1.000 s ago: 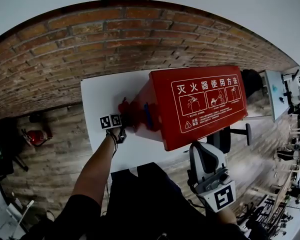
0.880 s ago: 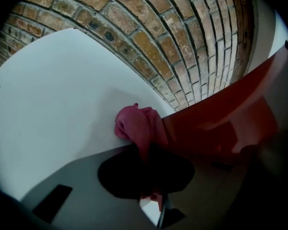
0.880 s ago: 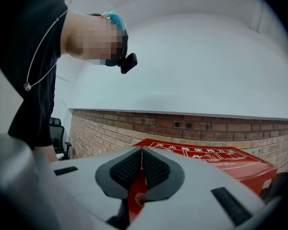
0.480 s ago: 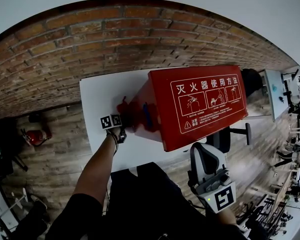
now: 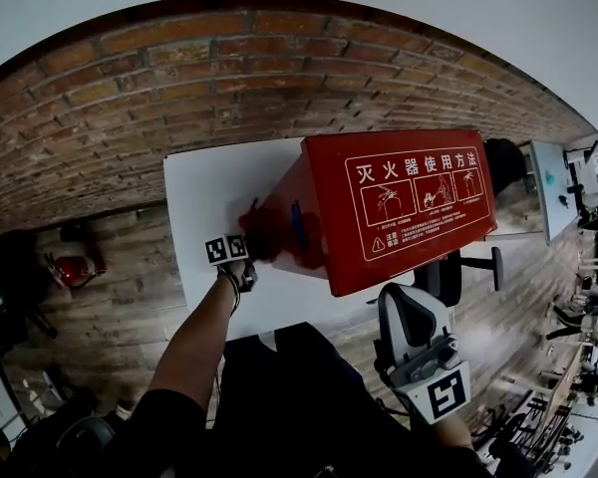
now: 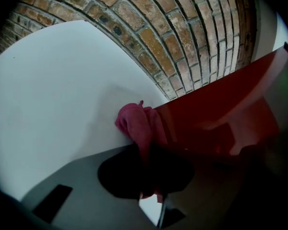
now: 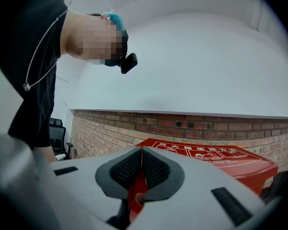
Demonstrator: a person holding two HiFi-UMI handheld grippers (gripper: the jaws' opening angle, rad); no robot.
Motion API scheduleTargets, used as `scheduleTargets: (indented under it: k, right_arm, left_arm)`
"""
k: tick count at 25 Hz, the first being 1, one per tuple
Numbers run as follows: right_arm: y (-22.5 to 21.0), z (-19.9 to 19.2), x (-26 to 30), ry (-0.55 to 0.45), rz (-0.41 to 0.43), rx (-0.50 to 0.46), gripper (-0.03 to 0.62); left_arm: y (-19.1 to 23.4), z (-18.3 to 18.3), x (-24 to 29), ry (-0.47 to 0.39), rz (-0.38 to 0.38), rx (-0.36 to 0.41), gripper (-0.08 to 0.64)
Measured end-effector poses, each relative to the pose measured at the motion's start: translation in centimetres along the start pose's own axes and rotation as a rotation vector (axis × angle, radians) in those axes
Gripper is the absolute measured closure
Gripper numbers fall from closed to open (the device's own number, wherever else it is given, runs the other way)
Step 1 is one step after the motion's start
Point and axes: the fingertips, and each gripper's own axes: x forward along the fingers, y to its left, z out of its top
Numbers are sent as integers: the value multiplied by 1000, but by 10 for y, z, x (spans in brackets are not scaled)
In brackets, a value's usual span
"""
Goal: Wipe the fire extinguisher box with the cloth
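The red fire extinguisher box (image 5: 399,207) stands on a white table (image 5: 204,192), its lid printed with white instructions. A dark pink cloth (image 5: 254,232) is pressed against the box's left side wall by my left gripper (image 5: 241,267), which is shut on it. In the left gripper view the cloth (image 6: 139,126) bunches out beyond the jaws and touches the red box (image 6: 216,109). My right gripper (image 5: 409,332) is held low and near me, away from the box, shut with nothing between its jaws. The right gripper view has the box (image 7: 206,159) beyond the right gripper (image 7: 142,169).
A brick wall (image 5: 229,78) runs behind the table. Wooden floor (image 5: 110,297) lies to the left, with a red object (image 5: 75,267) on it. An office chair (image 5: 463,267) and desks stand at the right.
My left gripper with the cloth has slid a little toward me and rightward along the box's side wall. The right gripper has stayed put.
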Motion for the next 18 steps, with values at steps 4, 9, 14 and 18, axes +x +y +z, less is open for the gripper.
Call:
scheduleTargets:
  k: [4,9,14,18]
  right_arm:
    - [3,1,-1,1,2,-2,571]
    - [5,1,-4,2,4,-4,571]
    - [7,2,-6,-4,8,-3,571]
    - [9,1,-8,-3,8,-2,571]
  left_arm:
    - [2,-6,-1,-2,2,7,468]
    - [1,-14,-3,1,-3,4,468]
    - [1,-23,-5,2,-3,3,468]
    - [2,-28,-6,-1,-3,-5,468]
